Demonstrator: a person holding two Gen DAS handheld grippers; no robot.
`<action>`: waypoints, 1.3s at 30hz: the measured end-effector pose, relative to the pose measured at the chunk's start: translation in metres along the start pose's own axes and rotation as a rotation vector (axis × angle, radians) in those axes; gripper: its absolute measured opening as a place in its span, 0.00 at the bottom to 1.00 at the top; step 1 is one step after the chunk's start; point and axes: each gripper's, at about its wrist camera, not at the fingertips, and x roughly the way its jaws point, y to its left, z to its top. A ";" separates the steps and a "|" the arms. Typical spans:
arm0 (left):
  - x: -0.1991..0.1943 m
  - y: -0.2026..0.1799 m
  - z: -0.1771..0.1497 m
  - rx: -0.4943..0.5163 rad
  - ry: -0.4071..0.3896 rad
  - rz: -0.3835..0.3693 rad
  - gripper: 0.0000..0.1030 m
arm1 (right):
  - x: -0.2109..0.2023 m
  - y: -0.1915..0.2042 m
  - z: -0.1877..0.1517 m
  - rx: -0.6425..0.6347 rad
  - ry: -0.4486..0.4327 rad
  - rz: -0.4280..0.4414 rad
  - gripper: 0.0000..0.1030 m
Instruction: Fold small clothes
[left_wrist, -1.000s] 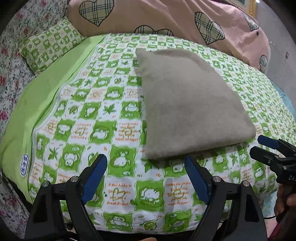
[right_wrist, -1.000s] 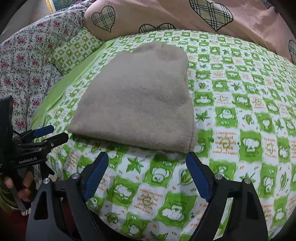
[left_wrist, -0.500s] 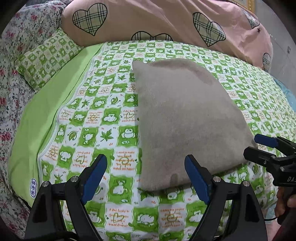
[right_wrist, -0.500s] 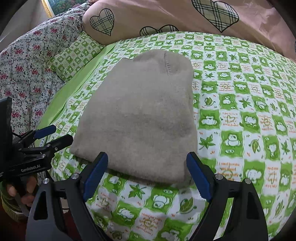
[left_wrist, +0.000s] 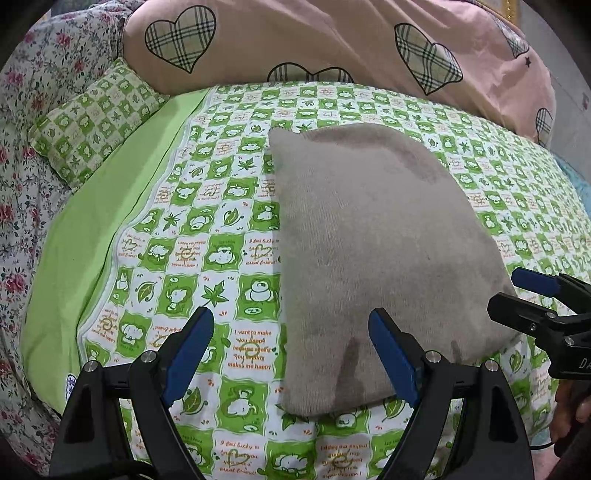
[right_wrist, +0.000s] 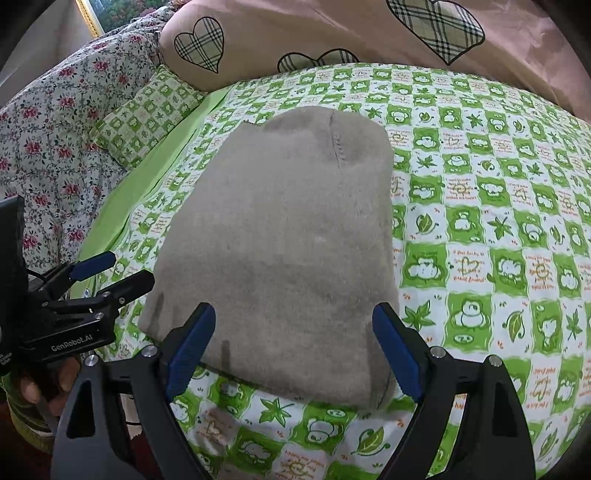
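Observation:
A beige knitted garment lies flat in a folded rectangle on the green checked bedspread; it also shows in the right wrist view. My left gripper is open and empty, hovering over the garment's near left corner. My right gripper is open and empty over the garment's near edge. Each gripper shows in the other's view: the right one at the garment's right corner, the left one at its left edge.
A pink duvet with plaid hearts lies along the far side. A small green checked pillow and a floral quilt lie at the left. The bed edge runs just below the garment.
Both grippers have moved forward toward the garment, which now reaches between their fingers. Both stay open. The garment has not moved.

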 end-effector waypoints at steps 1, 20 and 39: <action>0.001 0.000 0.001 -0.001 0.000 0.000 0.84 | 0.001 0.000 0.002 -0.001 0.000 0.000 0.85; 0.001 0.000 0.009 -0.008 -0.023 0.004 0.84 | 0.006 -0.003 0.020 0.015 -0.007 0.022 0.85; 0.002 0.000 0.011 -0.018 -0.021 -0.003 0.84 | 0.007 -0.004 0.023 0.016 -0.006 0.028 0.85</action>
